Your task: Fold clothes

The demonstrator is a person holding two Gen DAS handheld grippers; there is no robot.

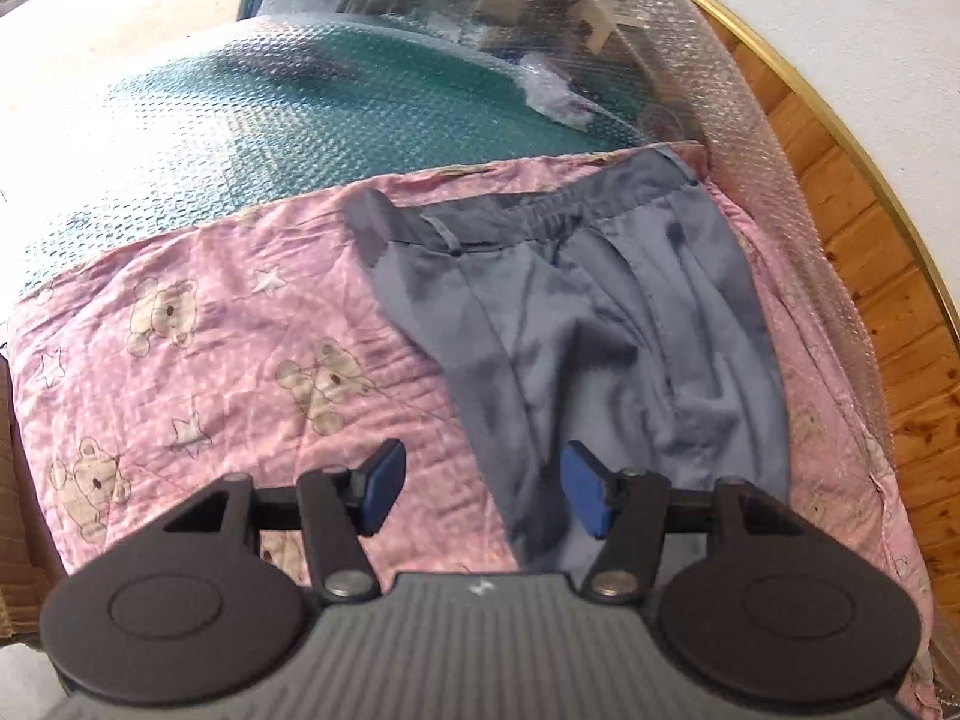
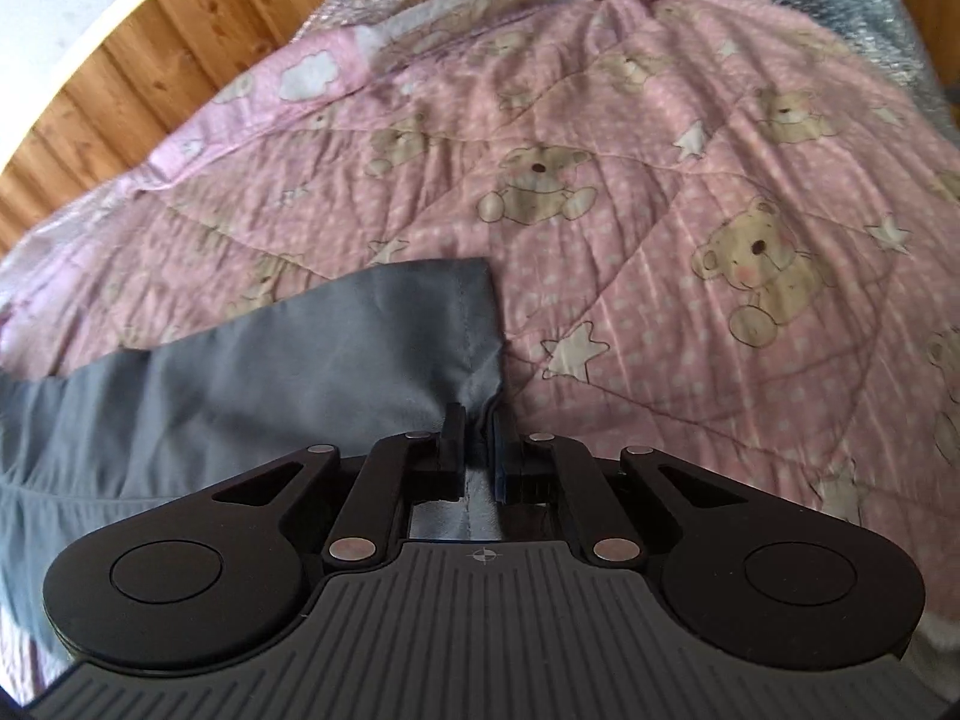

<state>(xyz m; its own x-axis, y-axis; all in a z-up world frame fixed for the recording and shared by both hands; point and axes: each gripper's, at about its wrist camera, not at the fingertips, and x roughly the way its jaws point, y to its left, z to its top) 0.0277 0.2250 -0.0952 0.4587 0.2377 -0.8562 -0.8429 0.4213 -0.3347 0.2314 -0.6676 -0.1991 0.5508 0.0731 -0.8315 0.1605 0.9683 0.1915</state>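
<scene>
Grey trousers [image 1: 600, 324] lie on a pink bear-print quilt [image 1: 210, 348], waistband near the quilt's far edge, close to its right side, legs running toward the near edge. The right gripper [image 2: 478, 438] holds a hem corner of one leg; its jaws stand narrow with cloth between them, apparently pinching it, though the contact is partly hidden. The left gripper [image 1: 480, 486] hangs above the trousers' left edge, jaws spread, nothing between them. Bubble wrap [image 1: 240, 138] lies beyond the quilt's far edge.
</scene>
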